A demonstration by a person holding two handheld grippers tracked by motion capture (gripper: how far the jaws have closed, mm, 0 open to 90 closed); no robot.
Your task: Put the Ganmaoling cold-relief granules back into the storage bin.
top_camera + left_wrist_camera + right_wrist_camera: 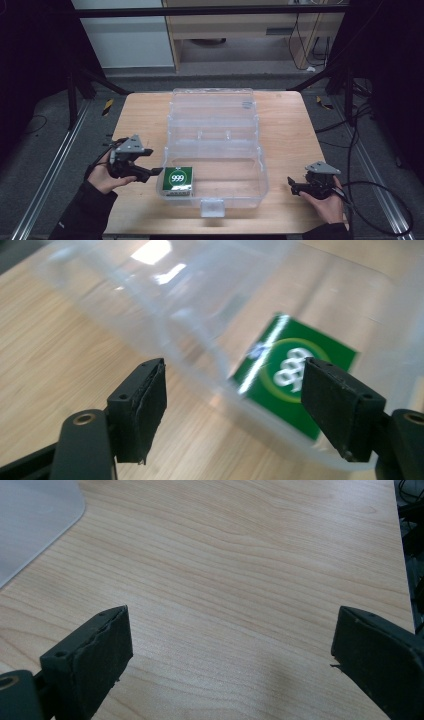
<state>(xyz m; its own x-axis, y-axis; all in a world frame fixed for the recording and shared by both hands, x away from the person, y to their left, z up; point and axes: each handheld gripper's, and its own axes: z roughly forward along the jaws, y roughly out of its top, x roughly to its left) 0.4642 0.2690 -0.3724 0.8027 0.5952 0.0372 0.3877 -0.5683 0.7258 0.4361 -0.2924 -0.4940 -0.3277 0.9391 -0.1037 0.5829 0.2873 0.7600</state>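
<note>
Wooden tabletop (290, 130) across the centre of the high view, dark floor on all sides. Clear plastic box (215, 150) at mid-frame, lid thrown back toward the upper edge, latch tab at the lower rim. Green packet marked 999 (178, 181) lying flat in the lower left corner of the box, close against its left wall; seen through that wall at centre right of the left gripper view (292, 375). Left claw (156, 172) at lower left of the high view, just outside the box's left wall, jaws spread and empty, pointed at the packet. Right claw (291, 184) at lower right, apart from the box, above bare wood, jaws likewise spread with nothing between them. Step judged in hand: packet placed, claws clear of the box. Next move likely calls for reaching to the lid's far edge and swinging it down toward the latch.
</note>
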